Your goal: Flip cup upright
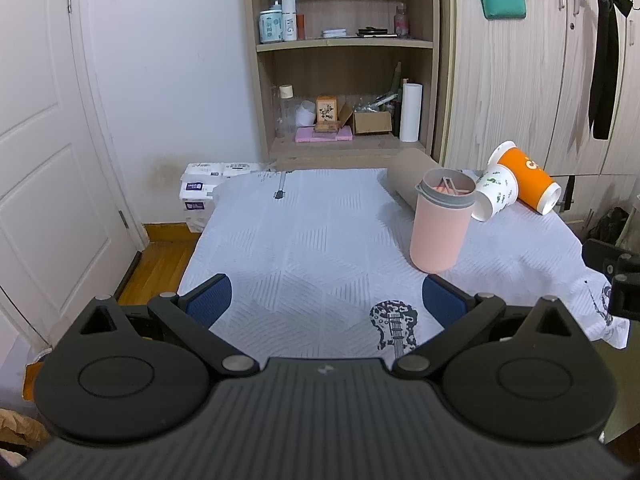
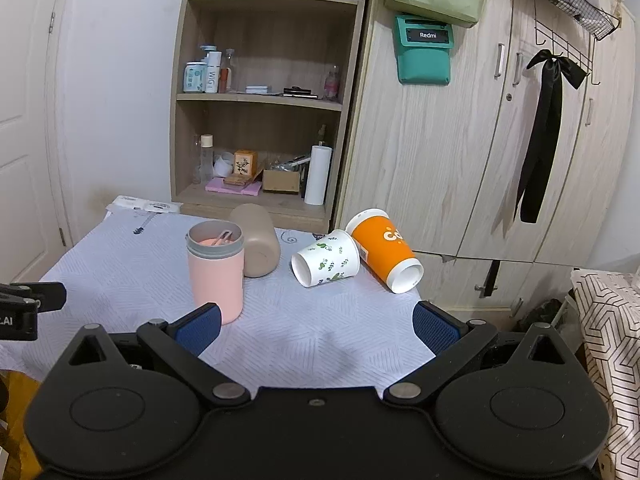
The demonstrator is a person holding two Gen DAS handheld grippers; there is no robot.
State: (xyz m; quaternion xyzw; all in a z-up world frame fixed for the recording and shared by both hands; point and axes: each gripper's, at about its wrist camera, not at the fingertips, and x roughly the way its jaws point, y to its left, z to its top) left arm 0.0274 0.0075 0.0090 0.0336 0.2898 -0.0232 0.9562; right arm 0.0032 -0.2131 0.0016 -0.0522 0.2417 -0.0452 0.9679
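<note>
A pink cup [image 1: 439, 224] [image 2: 216, 270] with a grey rim stands upright on the white cloth. Behind it a beige cup [image 2: 257, 240] [image 1: 408, 178] lies on its side. A white leaf-print paper cup [image 2: 326, 258] [image 1: 496, 196] and an orange paper cup [image 2: 384, 250] [image 1: 526, 178] also lie on their sides at the table's far right. My left gripper [image 1: 326, 306] is open and empty, near the front, left of the pink cup. My right gripper [image 2: 318, 326] is open and empty, in front of the paper cups.
The table [image 1: 304, 240] is covered by a white quilted cloth with guitar prints. A wooden shelf unit [image 2: 264, 120] with bottles and boxes stands behind it, and a wardrobe [image 2: 460, 160] to the right. A white door [image 1: 44, 160] is on the left.
</note>
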